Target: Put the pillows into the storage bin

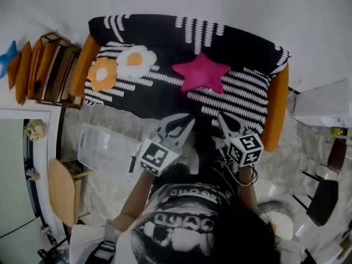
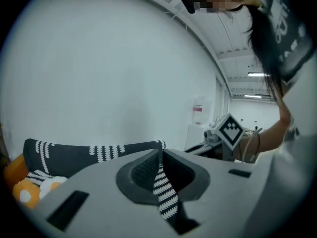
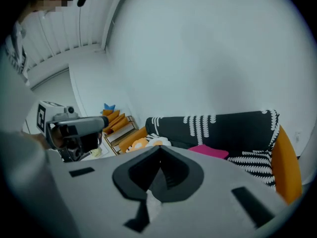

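Observation:
Three pillows lie on the black, white-striped sofa [image 1: 165, 37]: an orange flower [image 1: 102, 73], a white flower with an orange centre [image 1: 136, 60] and a magenta star [image 1: 201, 71]. The clear plastic storage bin [image 1: 107, 147] stands on the floor in front of the sofa's left half. My left gripper [image 1: 188, 121] hovers just before the sofa's front edge, shut and holding nothing. My right gripper [image 1: 220, 116] is beside it, also shut and holding nothing. The right gripper view shows the star [image 3: 210, 151] and flower pillows [image 3: 148, 143] beyond its jaws. The sofa back [image 2: 94, 152] fills the left gripper view.
A wooden rack [image 1: 52, 70] with orange cushions and a blue star stands left of the sofa. A round wooden stool [image 1: 62, 191] sits near the bin. At the right are a white cabinet [image 1: 324, 103] and a black chair [image 1: 323, 198].

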Demonstrator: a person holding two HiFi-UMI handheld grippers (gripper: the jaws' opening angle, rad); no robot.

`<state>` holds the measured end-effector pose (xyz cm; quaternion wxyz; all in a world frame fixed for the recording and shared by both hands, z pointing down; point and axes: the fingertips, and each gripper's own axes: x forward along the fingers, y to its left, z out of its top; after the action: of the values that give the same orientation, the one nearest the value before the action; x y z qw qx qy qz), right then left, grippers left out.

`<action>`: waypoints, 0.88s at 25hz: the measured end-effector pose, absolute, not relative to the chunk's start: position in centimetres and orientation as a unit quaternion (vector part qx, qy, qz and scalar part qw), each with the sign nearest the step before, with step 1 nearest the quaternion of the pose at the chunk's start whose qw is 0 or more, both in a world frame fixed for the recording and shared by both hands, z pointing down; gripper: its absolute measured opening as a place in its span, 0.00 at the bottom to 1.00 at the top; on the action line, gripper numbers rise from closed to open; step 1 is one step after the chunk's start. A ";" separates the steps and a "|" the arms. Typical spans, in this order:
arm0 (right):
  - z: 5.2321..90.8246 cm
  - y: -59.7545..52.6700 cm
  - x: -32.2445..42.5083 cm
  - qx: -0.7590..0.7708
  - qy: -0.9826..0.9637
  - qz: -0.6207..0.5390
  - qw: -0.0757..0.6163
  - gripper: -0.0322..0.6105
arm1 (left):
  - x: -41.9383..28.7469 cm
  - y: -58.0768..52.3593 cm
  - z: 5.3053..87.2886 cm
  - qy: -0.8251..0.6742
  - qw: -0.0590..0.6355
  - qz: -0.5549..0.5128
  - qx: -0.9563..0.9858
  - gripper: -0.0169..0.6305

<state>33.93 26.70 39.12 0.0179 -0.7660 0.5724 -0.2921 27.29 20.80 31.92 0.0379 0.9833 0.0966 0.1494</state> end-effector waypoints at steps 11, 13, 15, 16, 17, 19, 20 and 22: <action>56.9 23.4 48.3 -0.694 0.590 -0.405 -0.079 0.22 | 39.8 19.6 37.2 0.081 0.032 0.199 0.976 0.06; 61.0 23.0 50.1 -0.682 0.581 -0.430 -0.107 0.26 | 40.7 19.2 38.8 0.076 0.033 0.207 0.975 0.06; 64.9 22.5 51.4 -0.668 0.574 -0.458 -0.126 0.31 | 41.6 18.5 40.1 0.070 0.041 0.217 0.973 0.06; 66.6 22.2 51.9 -0.660 0.571 -0.470 -0.132 0.34 | 42.1 18.1 40.7 0.067 0.047 0.221 0.972 0.06; 68.3 21.8 52.4 -0.653 0.568 -0.481 -0.137 0.37 | 42.6 17.6 41.4 0.064 0.053 0.225 0.971 0.06; 71.3 21.0 53.1 -0.641 0.563 -0.500 -0.148 0.41 | 43.5 16.5 42.7 0.056 0.064 0.234 0.969 0.06; 72.7 20.7 53.4 -0.636 0.560 -0.509 -0.155 0.44 | 44.0 16.0 43.2 0.051 0.069 0.238 0.968 0.06; 75.3 20.1 54.0 -0.628 0.551 -0.523 -0.170 0.50 | 45.1 14.9 44.0 0.042 0.077 0.244 0.966 0.06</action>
<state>54.05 20.13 75.35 -0.1701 -0.6280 0.5507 -0.5230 45.10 14.92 44.04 0.0769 0.9659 0.0417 0.2437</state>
